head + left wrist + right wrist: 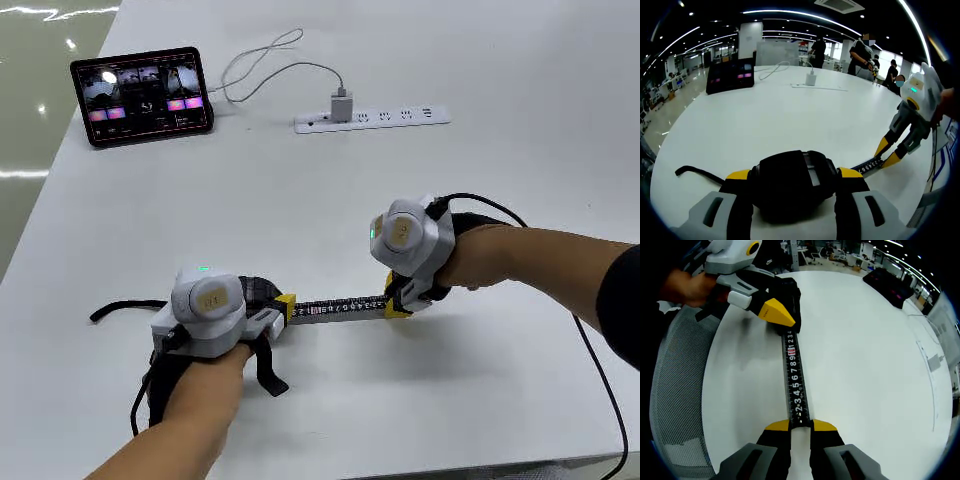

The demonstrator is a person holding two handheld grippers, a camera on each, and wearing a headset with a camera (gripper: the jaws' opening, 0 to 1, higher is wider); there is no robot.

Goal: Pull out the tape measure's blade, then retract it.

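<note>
Black tape case (790, 192) sits gripped between the jaws of the left gripper (794, 174), low on the white table (300, 200) near its front edge. A short length of blade (794, 375) is out of the case and lies flat along the tabletop, numbers up. It reaches the right gripper (801, 426), whose jaws are pinched narrow on the blade's end. In the head view the blade stretches straight between the two grippers. A black strap (120, 308) lies left of the left gripper. Well apart, farther back, are a tablet (142, 95) and a power strip (400, 117) with a charger (342, 105) plugged in.
</note>
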